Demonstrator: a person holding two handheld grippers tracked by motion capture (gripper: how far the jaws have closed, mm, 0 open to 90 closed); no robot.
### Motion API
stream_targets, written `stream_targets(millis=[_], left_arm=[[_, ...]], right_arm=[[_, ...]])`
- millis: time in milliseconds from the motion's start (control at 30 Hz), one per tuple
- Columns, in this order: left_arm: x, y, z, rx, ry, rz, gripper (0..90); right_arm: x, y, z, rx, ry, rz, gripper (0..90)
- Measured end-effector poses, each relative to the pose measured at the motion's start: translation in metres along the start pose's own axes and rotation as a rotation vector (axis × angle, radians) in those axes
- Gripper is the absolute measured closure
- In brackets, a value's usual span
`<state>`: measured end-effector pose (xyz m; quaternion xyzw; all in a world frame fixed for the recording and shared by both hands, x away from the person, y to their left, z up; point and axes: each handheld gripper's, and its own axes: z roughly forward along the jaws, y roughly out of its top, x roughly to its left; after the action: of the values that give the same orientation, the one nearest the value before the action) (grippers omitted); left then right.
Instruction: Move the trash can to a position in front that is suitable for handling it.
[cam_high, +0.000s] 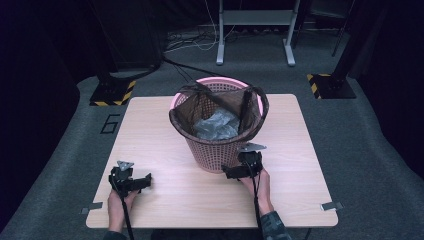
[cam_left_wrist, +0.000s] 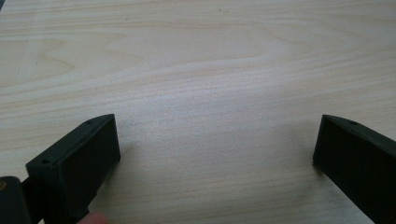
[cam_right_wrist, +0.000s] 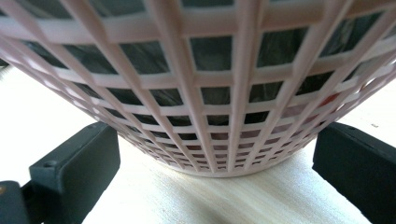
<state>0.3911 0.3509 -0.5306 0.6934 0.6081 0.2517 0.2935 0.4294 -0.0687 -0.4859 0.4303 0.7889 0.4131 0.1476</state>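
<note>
Right gripper (cam_high: 235, 171), wide open and empty, faces the pink plastic lattice basket (cam_high: 220, 150), probably to steady it; left gripper (cam_high: 141, 181) rests open, empty, on the pale wooden bench (cam_high: 165, 150).

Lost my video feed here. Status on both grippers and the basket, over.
Left gripper open, empty, low over the table. Right gripper open, at the foot of the pink basket, not gripping. Black bag lines the basket. Nothing in the way.

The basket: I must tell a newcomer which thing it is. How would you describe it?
Find the square wooden table; the basket stands at its middle toward the far edge, just beyond the right gripper. It is a pink lattice tub lined with a dark bag.
</note>
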Motion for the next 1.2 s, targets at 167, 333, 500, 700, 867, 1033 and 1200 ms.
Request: stream_targets(millis=[167,333,500,700,867,1033,1200], left_arm=[[0.0000,0.0001,0.0001,-0.001,0.000,0.001,0.3],[-0.0001,0.0002,0.0002,-0.001,0.000,0.001,0.3],[-0.0002,0.0003,0.0004,-0.001,0.000,0.001,0.3],[-0.0003,0.0004,0.0004,-0.001,0.000,-0.001,0.3],[-0.0005,0.0005,0.0006,-0.001,-0.001,-0.002,0.3],[-0.0006,0.0005,0.0007,-0.002,-0.001,-0.003,0.3],[-0.0006,0.0005,0.0007,-0.002,-0.001,-0.003,0.3]], right_arm=[[-0.0005,0.0007,0.0010,-0.001,0.001,0.003,0.2],[-0.0010,0.0015,0.0019,0.001,0.003,0.004,0.2],[-0.0019,0.0025,0.0027,0.002,0.001,0.004,0.3],[-0.0024,0.0043,0.0040,0.006,0.000,0.006,0.4],[-0.0033,0.0054,0.0052,0.005,-0.002,0.006,0.3],[-0.0046,0.0059,0.0063,0.004,0.004,0.006,0.4],[-0.0063,0.0073,0.0082,0.001,0.012,0.003,0.4]])
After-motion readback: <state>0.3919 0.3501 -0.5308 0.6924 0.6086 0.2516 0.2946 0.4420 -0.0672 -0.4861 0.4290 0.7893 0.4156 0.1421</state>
